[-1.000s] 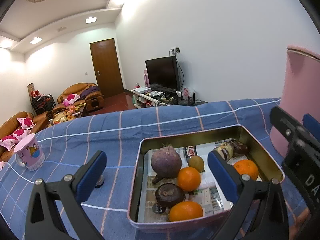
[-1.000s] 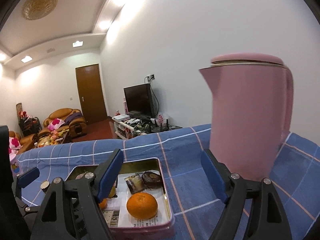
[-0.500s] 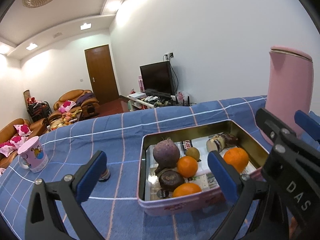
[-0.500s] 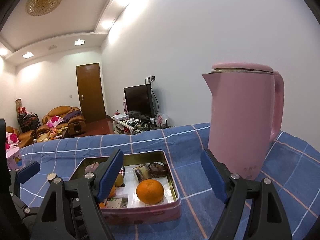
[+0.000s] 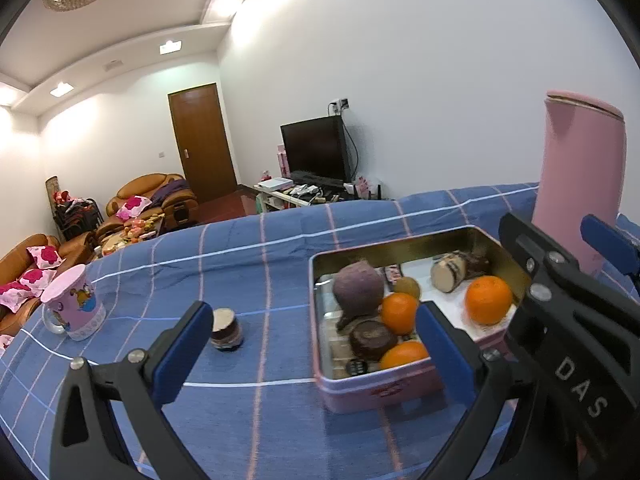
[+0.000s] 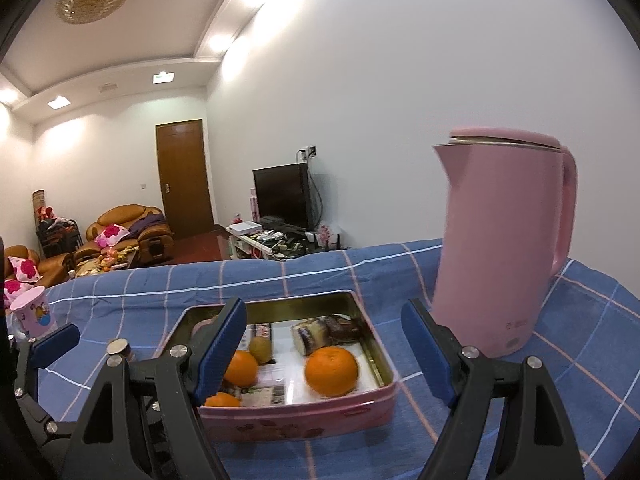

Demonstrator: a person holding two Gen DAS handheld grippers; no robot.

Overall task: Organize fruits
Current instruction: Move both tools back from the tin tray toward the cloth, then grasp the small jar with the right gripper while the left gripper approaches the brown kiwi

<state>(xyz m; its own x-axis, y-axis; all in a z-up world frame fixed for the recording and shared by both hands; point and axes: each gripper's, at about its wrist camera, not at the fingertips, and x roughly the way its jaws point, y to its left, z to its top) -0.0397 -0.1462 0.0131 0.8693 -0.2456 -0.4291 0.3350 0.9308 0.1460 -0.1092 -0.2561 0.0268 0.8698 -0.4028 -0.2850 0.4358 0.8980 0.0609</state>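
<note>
On the blue checked tablecloth [image 5: 248,264] a pink printed mug [image 5: 72,304] stands far left, with a small dark jar [image 5: 227,329] nearer the middle. The left gripper [image 5: 312,336] hangs with its jaws spread, gripping nothing. Right of it, the pink rectangular tin [image 6: 296,420] holds three oranges [image 6: 331,371], a purple root [image 5: 359,289], a small brownish fruit, perhaps a kiwi [image 6: 260,349], and other dark pieces. The right gripper [image 6: 324,344] is likewise wide and empty. A tall pink kettle [image 6: 500,248] stands far right. Over the last second both grippers have drawn back, so the tin looks smaller; sorting appears unstarted.
</note>
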